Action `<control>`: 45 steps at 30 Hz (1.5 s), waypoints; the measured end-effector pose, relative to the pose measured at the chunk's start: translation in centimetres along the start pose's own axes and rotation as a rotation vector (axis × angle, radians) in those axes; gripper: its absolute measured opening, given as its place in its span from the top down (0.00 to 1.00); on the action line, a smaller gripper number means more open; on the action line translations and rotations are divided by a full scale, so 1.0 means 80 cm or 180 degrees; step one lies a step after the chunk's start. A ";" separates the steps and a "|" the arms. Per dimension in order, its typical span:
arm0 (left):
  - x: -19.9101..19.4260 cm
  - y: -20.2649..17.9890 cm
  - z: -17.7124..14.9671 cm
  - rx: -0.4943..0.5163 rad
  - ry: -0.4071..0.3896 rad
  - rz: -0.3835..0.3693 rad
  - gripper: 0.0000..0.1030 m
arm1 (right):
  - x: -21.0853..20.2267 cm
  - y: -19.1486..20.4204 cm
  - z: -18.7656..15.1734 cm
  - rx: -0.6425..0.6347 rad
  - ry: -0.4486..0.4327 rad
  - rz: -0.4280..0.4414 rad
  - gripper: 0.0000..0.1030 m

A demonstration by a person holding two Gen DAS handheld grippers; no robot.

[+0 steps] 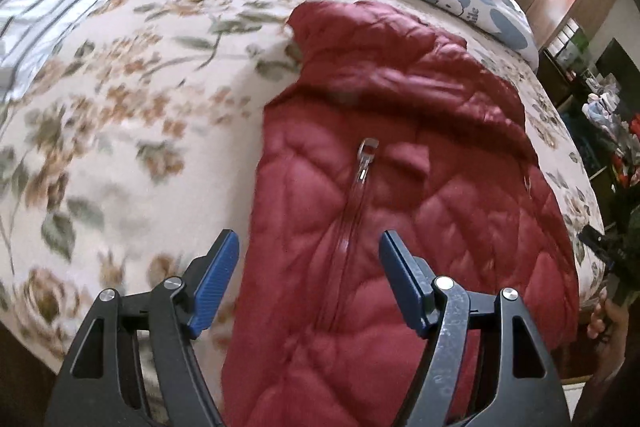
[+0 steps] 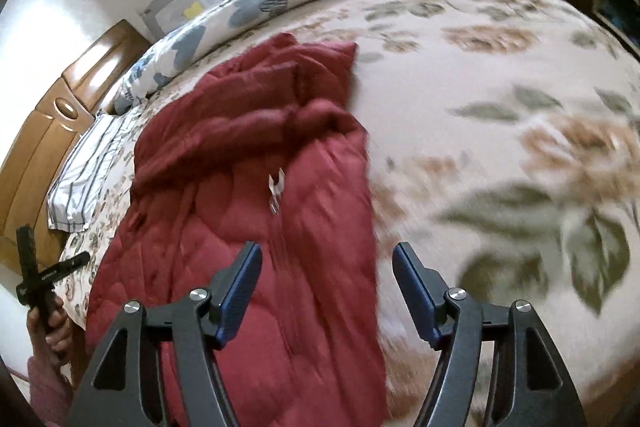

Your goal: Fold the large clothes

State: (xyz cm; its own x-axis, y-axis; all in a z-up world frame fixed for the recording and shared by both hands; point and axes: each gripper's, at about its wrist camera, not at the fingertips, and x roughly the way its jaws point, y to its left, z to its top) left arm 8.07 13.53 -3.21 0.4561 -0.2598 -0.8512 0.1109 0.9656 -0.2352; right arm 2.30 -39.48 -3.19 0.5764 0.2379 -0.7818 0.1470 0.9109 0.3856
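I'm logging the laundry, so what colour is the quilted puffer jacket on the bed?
Dark red quilted puffer jacket, clearest in the left wrist view.

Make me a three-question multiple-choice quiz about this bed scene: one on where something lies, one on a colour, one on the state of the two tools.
1. Where does the quilted jacket lie?
A. on the floral bedspread
B. on the floor
C. on a chair

2. What colour is the jacket?
A. blue
B. dark red
C. black

3. How do the left gripper and right gripper stand?
A. both clamped on the jacket
B. one open, one shut
C. both open, holding nothing

Answers: 1 A, floral fabric shows around the jacket; 2 B, its quilted fabric is dark red in both views; 3 C, the blue pads stand apart above the jacket with nothing pinched.
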 end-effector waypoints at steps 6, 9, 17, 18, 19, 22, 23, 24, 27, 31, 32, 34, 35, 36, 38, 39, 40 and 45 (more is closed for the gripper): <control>-0.004 0.013 -0.030 -0.0051 0.0106 -0.0036 0.30 | -0.015 -0.019 -0.039 0.0212 0.0047 0.0026 0.31; -0.004 0.012 -0.034 0.0002 0.0134 0.0009 0.30 | -0.018 -0.018 -0.046 0.0204 0.0080 0.0043 0.27; 0.001 0.026 -0.042 -0.0079 0.0186 0.0040 0.30 | -0.012 -0.015 -0.060 0.0167 0.0180 0.0132 0.26; 0.002 0.027 -0.043 -0.0083 0.0194 0.0043 0.30 | -0.010 -0.015 -0.061 0.0165 0.0200 0.0143 0.26; 0.003 0.028 -0.044 -0.0080 0.0205 0.0055 0.30 | -0.008 -0.014 -0.062 0.0159 0.0226 0.0159 0.26; 0.004 0.029 -0.048 -0.0076 0.0225 0.0066 0.30 | 0.000 -0.011 -0.065 0.0117 0.0304 0.0164 0.26; 0.005 0.029 -0.049 -0.0082 0.0232 0.0058 0.30 | 0.002 -0.010 -0.066 0.0105 0.0319 0.0166 0.26; 0.005 0.030 -0.050 -0.0089 0.0244 0.0038 0.30 | 0.003 -0.010 -0.068 0.0098 0.0335 0.0174 0.26; 0.008 0.030 -0.055 -0.0103 0.0297 -0.0027 0.30 | 0.006 -0.006 -0.072 0.0074 0.0390 0.0185 0.26; 0.012 0.025 -0.066 -0.0074 0.0419 -0.0152 0.29 | 0.008 -0.004 -0.081 0.0053 0.0470 0.0226 0.26; 0.014 0.022 -0.069 -0.0048 0.0443 -0.0182 0.30 | 0.008 -0.003 -0.083 0.0040 0.0487 0.0238 0.26; 0.015 0.015 -0.073 0.0023 0.0473 -0.0207 0.29 | 0.009 0.000 -0.087 0.0003 0.0522 0.0279 0.26; 0.016 0.012 -0.075 0.0053 0.0487 -0.0212 0.29 | 0.009 0.001 -0.087 -0.0004 0.0534 0.0299 0.25; 0.017 0.011 -0.077 0.0070 0.0503 -0.0223 0.29 | 0.010 0.002 -0.089 -0.0013 0.0547 0.0320 0.25; 0.020 0.010 -0.080 0.0071 0.0549 -0.0265 0.29 | 0.012 0.003 -0.092 -0.0041 0.0581 0.0350 0.25; 0.020 0.010 -0.082 0.0061 0.0572 -0.0289 0.29 | 0.012 0.003 -0.092 -0.0050 0.0593 0.0357 0.25; 0.020 0.009 -0.083 0.0062 0.0586 -0.0309 0.29 | 0.011 0.002 -0.094 -0.0064 0.0615 0.0361 0.27; 0.028 0.012 -0.092 0.0120 0.0677 -0.0286 0.21 | 0.009 0.000 -0.100 -0.0117 0.0688 0.0373 0.29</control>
State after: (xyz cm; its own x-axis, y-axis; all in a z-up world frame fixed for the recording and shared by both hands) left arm 2.72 13.82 -8.77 0.2468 -0.3378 -0.9083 0.1776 0.9372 -0.3003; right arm -3.70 -36.66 -7.65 0.4019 0.4057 -0.8209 0.0576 0.8835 0.4648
